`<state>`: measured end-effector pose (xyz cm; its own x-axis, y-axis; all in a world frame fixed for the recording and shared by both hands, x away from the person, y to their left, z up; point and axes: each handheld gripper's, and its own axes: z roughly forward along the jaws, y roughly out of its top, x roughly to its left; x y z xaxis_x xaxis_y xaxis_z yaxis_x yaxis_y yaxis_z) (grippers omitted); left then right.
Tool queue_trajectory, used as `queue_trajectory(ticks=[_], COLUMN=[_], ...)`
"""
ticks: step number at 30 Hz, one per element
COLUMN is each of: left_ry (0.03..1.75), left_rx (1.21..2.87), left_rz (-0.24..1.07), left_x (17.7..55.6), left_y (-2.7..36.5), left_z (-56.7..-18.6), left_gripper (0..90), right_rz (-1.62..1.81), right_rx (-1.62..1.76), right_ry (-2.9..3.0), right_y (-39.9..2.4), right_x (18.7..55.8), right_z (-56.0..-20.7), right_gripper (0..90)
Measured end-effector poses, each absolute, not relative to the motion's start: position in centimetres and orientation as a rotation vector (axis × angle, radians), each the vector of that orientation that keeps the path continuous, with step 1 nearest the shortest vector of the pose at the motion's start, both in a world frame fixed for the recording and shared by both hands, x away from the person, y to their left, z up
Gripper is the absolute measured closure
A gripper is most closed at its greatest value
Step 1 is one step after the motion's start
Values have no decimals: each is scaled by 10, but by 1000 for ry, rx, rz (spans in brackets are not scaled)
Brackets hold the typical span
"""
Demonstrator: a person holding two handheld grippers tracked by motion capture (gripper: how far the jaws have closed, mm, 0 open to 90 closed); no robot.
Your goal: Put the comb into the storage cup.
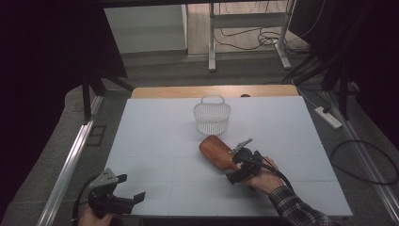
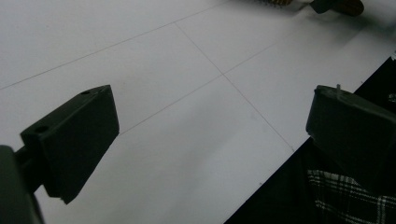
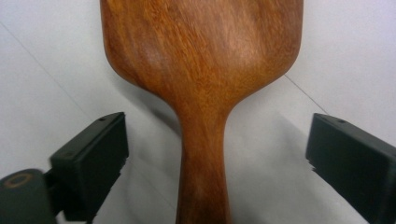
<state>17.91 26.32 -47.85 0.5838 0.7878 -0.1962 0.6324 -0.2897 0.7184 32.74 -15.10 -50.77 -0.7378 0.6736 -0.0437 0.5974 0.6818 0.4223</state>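
The right gripper point(image 3: 217, 158) straddles the wooden brush point(image 3: 203, 70) handle, jaws spread, not yet pinching it. The left gripper point(image 2: 208, 140) waits aside, spread and empty.

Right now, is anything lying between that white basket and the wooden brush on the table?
No. In the high view the white basket stands just beyond the wooden brush, and the short stretch of white table between them is bare.

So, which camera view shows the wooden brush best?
The right gripper view: the wooden brush lies close up between the open jaws, with its grain and neck clear. The high view shows it whole but small, near the white basket. The left gripper view catches just a bit at the top edge.
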Motion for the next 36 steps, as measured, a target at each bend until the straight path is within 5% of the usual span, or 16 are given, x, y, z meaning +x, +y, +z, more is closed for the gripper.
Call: queue_trajectory(ticks=[12, 21, 36], left_ry=[1128, 1127, 1128], left_rx=[2022, 2022, 2027], left_rz=[248, 249, 255], left_x=[179, 179, 179], left_y=[263, 263, 263], left_z=[-479, -479, -478], left_gripper=[25, 25, 25], right_rz=[647, 692, 755], right_rx=[1005, 1041, 1040], right_ry=[2732, 2773, 2746], right_y=[-154, -158, -161], right_x=[328, 332, 329], right_z=[-503, -505, -502], right_gripper=[504, 670, 716])
